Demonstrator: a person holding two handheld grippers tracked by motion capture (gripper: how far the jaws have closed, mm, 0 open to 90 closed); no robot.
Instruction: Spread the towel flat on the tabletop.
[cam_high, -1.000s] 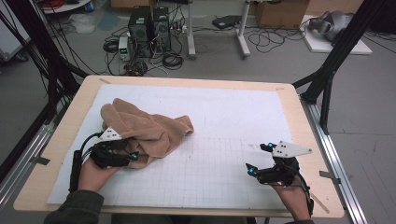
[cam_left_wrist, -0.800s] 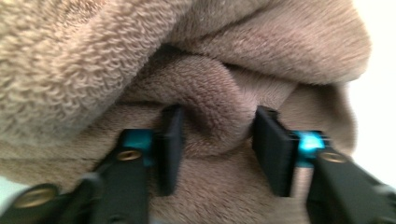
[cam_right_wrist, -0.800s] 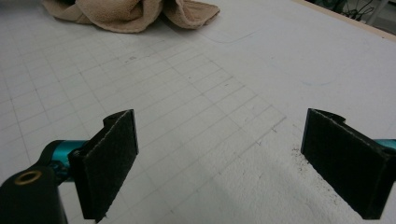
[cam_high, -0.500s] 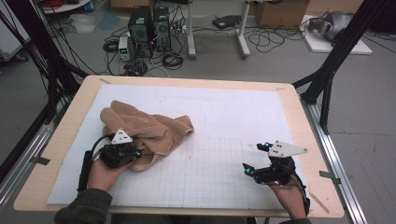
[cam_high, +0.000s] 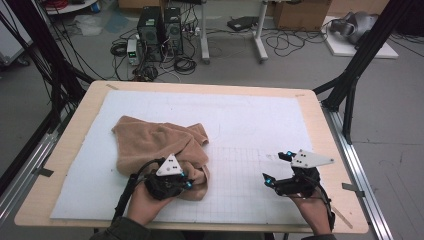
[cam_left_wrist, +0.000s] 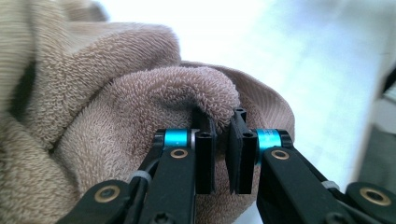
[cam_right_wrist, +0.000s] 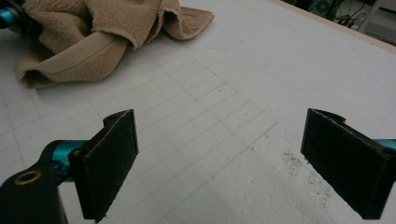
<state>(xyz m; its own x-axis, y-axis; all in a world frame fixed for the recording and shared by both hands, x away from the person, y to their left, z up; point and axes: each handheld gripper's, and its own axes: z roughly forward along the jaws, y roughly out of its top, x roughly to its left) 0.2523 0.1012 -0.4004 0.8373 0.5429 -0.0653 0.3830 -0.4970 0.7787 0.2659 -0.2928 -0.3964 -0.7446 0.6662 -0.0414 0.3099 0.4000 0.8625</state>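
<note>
A crumpled tan towel (cam_high: 145, 140) lies on the left half of the white gridded mat (cam_high: 250, 120). My left gripper (cam_high: 192, 181) sits at the towel's near right corner, and its jaws have just been closing. In the left gripper view the left gripper (cam_left_wrist: 223, 126) is shut on a raised fold of the towel (cam_left_wrist: 140, 93), pinched between the pads. My right gripper (cam_high: 276, 167) rests near the front right of the mat, apart from the cloth. In the right gripper view the right gripper (cam_right_wrist: 219, 154) stands wide open over bare mat, with the towel (cam_right_wrist: 93, 28) far off at upper left.
The mat lies on a wooden table (cam_high: 320, 125) with a bare rim all round. Black frame posts (cam_high: 350, 85) rise at the table's right and left. Computers and cables (cam_high: 160, 30) sit on the floor beyond the far edge.
My left gripper has shut on a towel fold and moved right along the front of the towel, pulling cloth with it. The right gripper has stayed put.
</note>
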